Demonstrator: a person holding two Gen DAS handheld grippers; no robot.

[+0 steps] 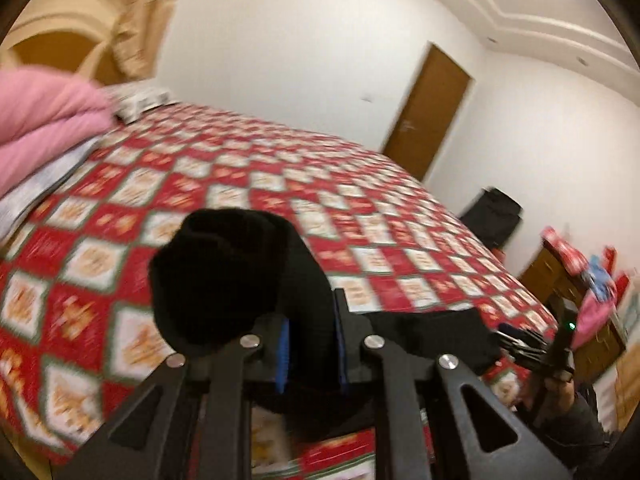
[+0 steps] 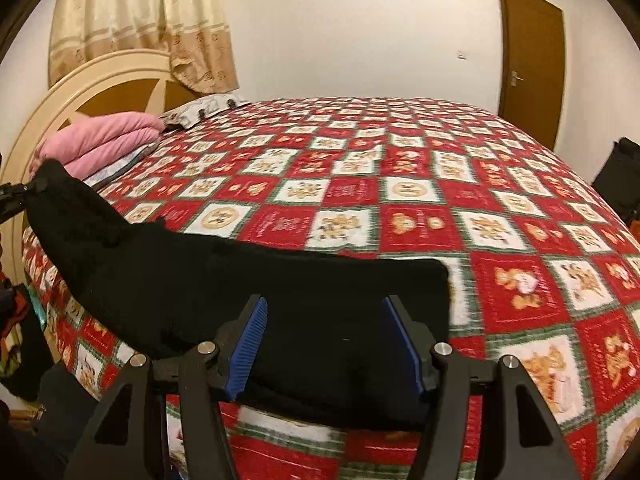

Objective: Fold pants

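Observation:
Black pants [image 2: 224,280] lie along the near edge of a bed with a red checked quilt [image 2: 400,184]. My left gripper [image 1: 310,344] is shut on one end of the pants [image 1: 224,272] and holds it bunched up above the quilt. That gripper shows at the far left of the right wrist view [image 2: 16,194], holding the raised end. My right gripper [image 2: 338,344] is open, its blue pads [image 2: 248,344] on either side of the other end of the pants, which rests flat on the quilt. It also shows at the right of the left wrist view [image 1: 528,344].
A folded pink blanket [image 2: 108,140] and a pillow [image 2: 200,110] lie at the head of the bed by a cream headboard [image 2: 100,76]. A brown door [image 2: 532,60] stands at the back right. A black bag [image 1: 496,216] and a wooden cabinet [image 1: 560,276] stand beside the bed.

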